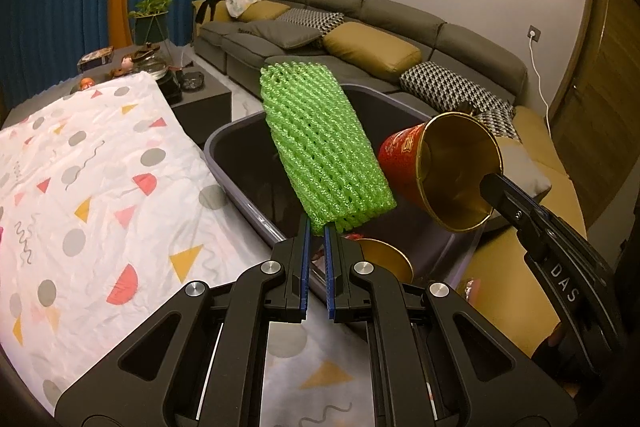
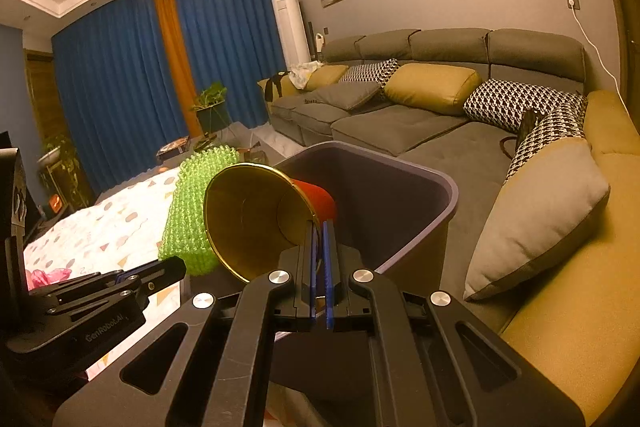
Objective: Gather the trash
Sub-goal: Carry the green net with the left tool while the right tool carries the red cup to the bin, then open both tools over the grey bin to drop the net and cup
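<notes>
My left gripper [image 1: 317, 227] is shut on the lower end of a green foam fruit net [image 1: 324, 147] and holds it upright over the grey bin [image 1: 224, 143]. My right gripper [image 2: 319, 227] is shut on the rim of a red paper cup with a gold inside [image 2: 256, 215], held on its side above the bin [image 2: 416, 183]. The cup [image 1: 448, 167] and right gripper fingers [image 1: 512, 203] show at the right of the left wrist view. The net [image 2: 192, 211] and left gripper [image 2: 176, 265] show at the left of the right wrist view. Another gold-lined cup [image 1: 388, 259] lies inside the bin.
A table with a white patterned cloth [image 1: 100, 187] lies left of the bin. A grey sofa with yellow and patterned cushions [image 2: 432, 87] runs behind and to the right. A pink wrapper [image 2: 44, 277] lies on the cloth. A dark side table with clutter [image 1: 160, 75] stands beyond.
</notes>
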`<control>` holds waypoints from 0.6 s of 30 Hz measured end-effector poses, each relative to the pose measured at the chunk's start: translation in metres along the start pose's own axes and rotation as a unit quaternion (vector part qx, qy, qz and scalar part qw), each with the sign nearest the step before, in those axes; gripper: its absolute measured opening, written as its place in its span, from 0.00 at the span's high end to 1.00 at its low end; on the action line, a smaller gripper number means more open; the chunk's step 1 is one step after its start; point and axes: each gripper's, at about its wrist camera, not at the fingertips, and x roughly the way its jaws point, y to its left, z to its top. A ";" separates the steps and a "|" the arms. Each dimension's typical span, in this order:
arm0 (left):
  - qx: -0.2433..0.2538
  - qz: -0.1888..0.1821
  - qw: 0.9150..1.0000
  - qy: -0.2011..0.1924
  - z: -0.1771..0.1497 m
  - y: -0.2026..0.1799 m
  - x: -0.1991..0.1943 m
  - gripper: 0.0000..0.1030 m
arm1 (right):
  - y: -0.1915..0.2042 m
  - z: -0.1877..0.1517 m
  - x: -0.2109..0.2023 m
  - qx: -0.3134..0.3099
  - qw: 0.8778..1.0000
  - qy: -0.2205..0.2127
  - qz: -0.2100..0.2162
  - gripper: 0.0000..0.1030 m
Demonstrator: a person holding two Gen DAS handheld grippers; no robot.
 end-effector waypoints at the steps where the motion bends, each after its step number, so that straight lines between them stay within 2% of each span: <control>1: 0.000 -0.001 1.000 0.000 0.000 0.000 0.000 0.94 | -0.001 0.000 0.001 0.000 1.000 0.001 0.000 0.96; 18: -0.002 -0.006 1.000 0.002 -0.003 -0.005 0.005 0.94 | -0.006 -0.005 0.005 0.010 1.000 0.008 -0.004 0.96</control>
